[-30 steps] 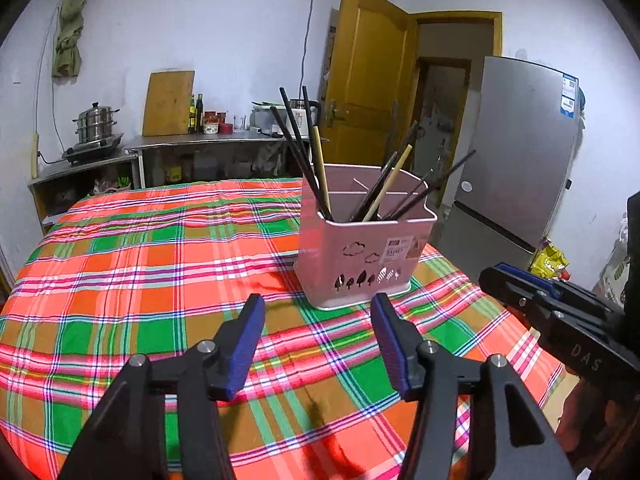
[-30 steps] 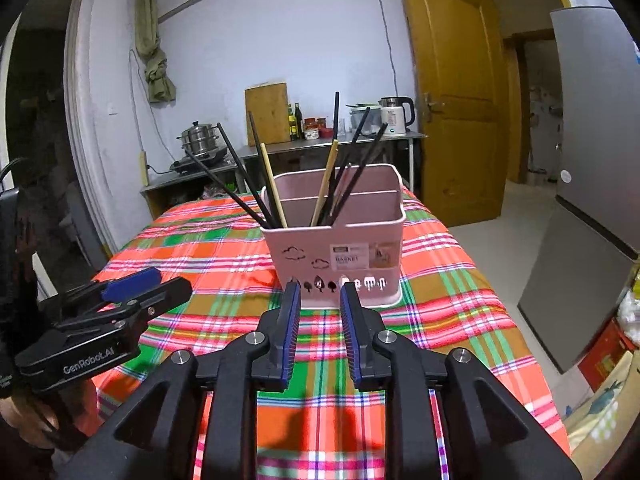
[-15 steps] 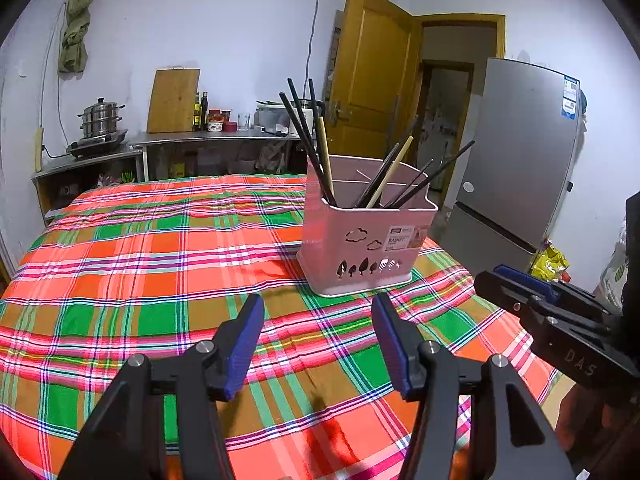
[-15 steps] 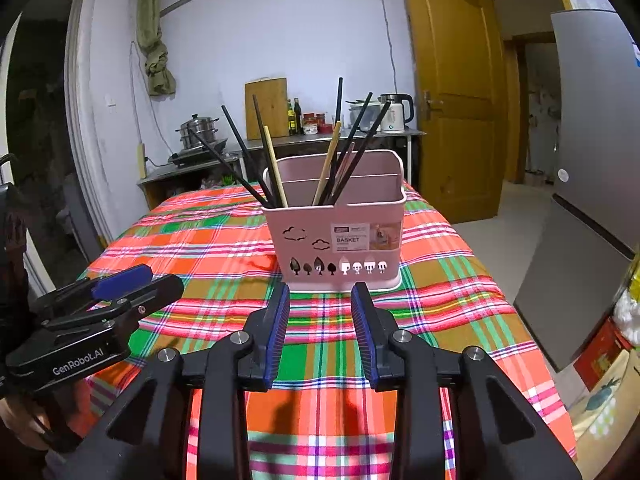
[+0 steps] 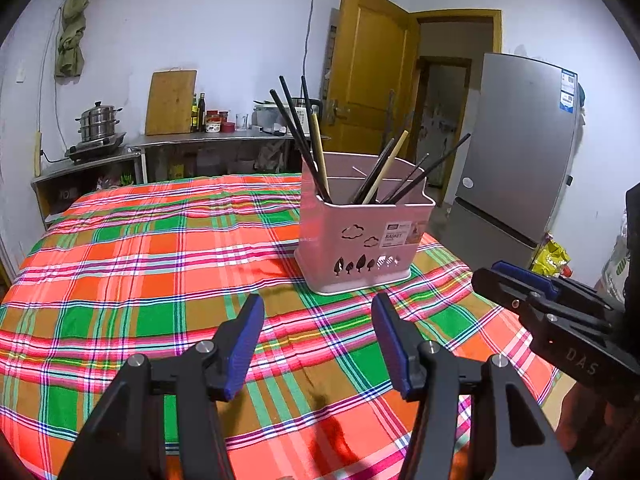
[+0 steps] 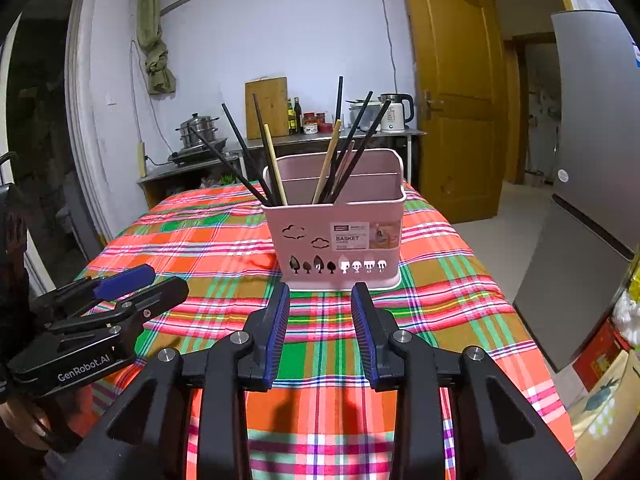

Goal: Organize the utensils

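Left side, over the near edge of the desk (image 5: 48,216): left claw (image 5: 318,308), released, grasping nothing.

Risks, as judged from here:
- Reaching in from the left likely means brushing the chopsticks (image 6: 246,152) that lean out past the rim. That could lever them out or tip the light pink basket (image 6: 340,236).
- In the middle, clenching on one stick among crossed ones probably drags its neighbours along.

Right side, over the same near edge: right claw (image 6: 320,292), likewise released and empty. Nudging the basket front could slide it across the plaid cloth (image 6: 200,240) toward the far edge.

Counted, left to right:
- In the basket's left group, three dark chopsticks and one pale wooden one.
- In its right group, one pale wooden one and about four dark ones, overlapping too much for a firm figure.
- One basket, standing upright on the desk, nearer the right edge than the left.
- Two claws.
- No loose utensil visible on the cloth.
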A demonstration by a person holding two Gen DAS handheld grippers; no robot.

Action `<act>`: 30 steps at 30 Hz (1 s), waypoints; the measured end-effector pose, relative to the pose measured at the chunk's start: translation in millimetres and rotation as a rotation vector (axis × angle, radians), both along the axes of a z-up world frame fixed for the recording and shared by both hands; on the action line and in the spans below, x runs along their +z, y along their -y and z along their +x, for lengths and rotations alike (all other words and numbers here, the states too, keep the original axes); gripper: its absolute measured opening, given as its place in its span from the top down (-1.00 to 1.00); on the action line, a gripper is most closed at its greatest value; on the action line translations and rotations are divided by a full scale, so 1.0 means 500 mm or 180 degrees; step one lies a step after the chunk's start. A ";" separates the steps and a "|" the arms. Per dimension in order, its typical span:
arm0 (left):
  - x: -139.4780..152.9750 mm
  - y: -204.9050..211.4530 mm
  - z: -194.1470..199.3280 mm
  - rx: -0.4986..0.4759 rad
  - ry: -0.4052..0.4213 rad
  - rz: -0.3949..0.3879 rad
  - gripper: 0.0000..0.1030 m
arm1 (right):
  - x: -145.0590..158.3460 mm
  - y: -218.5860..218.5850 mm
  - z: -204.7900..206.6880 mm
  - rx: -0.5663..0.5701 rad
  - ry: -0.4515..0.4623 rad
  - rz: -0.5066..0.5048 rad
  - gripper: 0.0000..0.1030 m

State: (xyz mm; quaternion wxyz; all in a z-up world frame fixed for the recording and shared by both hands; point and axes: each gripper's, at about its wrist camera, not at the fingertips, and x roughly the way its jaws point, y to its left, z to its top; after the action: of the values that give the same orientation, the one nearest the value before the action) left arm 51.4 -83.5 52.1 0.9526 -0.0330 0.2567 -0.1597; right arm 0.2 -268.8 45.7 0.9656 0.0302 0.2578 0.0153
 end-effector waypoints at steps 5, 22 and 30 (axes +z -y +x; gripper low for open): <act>0.000 0.001 -0.002 -0.0002 0.0010 0.0010 -0.13 | 0.000 -0.001 -0.001 0.0005 -0.0003 -0.0009 0.36; 0.001 0.001 -0.003 -0.0005 0.0019 0.0021 -0.13 | 0.001 -0.006 0.002 0.0024 -0.0010 -0.0029 0.36; 0.001 0.002 -0.003 -0.0007 0.0020 0.0025 -0.13 | 0.001 -0.009 0.003 0.0028 -0.0011 -0.0032 0.36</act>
State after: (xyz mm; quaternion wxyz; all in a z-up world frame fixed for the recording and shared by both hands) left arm 50.1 -84.3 52.7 0.9534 -0.0285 0.2543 -0.1599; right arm 1.7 -264.5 46.3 0.9652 0.0242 0.2597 0.0183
